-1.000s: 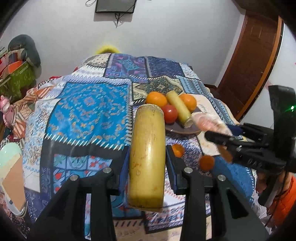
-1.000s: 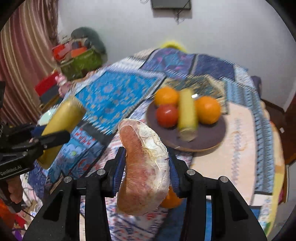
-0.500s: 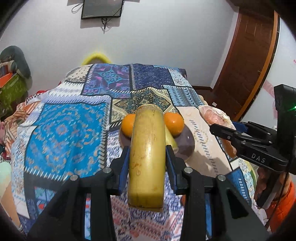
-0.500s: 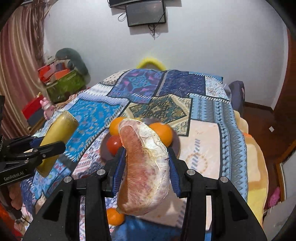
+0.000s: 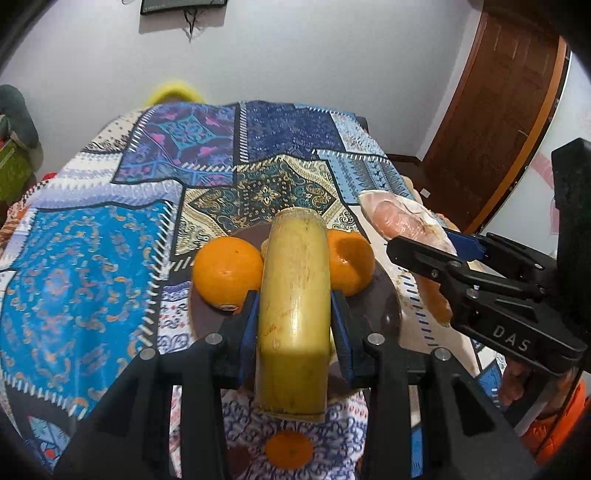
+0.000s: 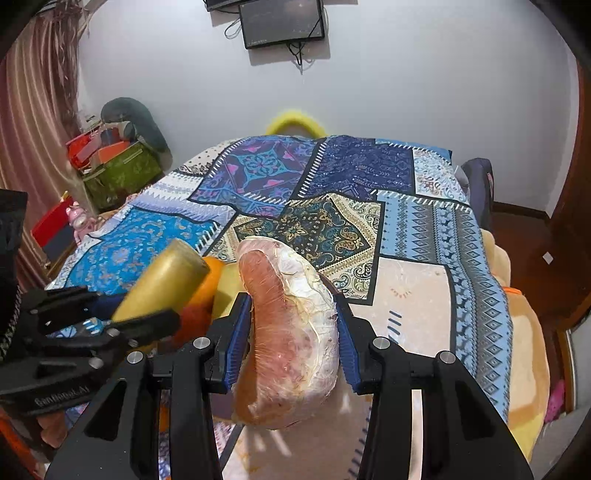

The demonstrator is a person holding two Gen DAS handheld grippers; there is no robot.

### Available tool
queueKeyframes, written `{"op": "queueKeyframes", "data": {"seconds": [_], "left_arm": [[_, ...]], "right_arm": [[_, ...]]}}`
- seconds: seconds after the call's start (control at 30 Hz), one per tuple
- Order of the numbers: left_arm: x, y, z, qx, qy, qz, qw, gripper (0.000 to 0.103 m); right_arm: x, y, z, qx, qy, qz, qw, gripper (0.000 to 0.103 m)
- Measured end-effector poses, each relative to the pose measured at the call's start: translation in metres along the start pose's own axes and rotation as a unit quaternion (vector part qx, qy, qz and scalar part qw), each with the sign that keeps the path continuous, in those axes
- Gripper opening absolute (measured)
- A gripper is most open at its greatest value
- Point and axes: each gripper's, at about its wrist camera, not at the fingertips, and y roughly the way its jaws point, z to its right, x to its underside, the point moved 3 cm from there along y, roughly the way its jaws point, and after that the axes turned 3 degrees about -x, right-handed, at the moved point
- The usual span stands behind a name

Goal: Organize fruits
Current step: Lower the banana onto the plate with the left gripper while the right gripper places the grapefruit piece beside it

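Observation:
My left gripper (image 5: 294,325) is shut on a yellow sugarcane piece (image 5: 293,306) and holds it over the dark plate (image 5: 384,299). Two oranges (image 5: 227,273) sit on the plate on either side of the piece. My right gripper (image 6: 291,332) is shut on a peeled pink pomelo wedge (image 6: 291,332) and holds it above the plate's right side; the wedge also shows in the left wrist view (image 5: 402,221). In the right wrist view the plate is mostly hidden behind the wedge and the left gripper (image 6: 122,325).
A small orange (image 5: 288,448) lies on the patchwork bedspread (image 5: 85,258) near me, below the plate. A wooden door (image 5: 498,110) stands at the right. Boxes and clutter (image 6: 110,166) sit at the left of the bed. A wall screen (image 6: 282,22) hangs behind.
Both grippers have moved forward over the plate with their fruit still held. The plate now lies directly under the sugarcane piece and the wedge.

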Motion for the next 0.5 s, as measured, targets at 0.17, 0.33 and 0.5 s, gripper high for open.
{"op": "queueKeyframes", "data": {"seconds": [0.17, 0.33, 0.5], "left_arm": [[-0.005, 0.019, 0.003, -0.004, 0.0, -0.006, 1.0, 0.037], [-0.007, 0.024, 0.003, -0.002, -0.002, -0.005, 1.0, 0.037], [-0.006, 0.023, -0.001, 0.003, -0.007, -0.014, 0.9999, 0.044]], "right_arm": [[0.002, 0.008, 0.006, 0.0, -0.002, -0.005, 1.0, 0.04], [0.005, 0.012, 0.01, -0.004, 0.0, -0.011, 1.0, 0.04], [0.009, 0.014, 0.009, -0.007, 0.001, -0.017, 1.0, 0.04]]}}
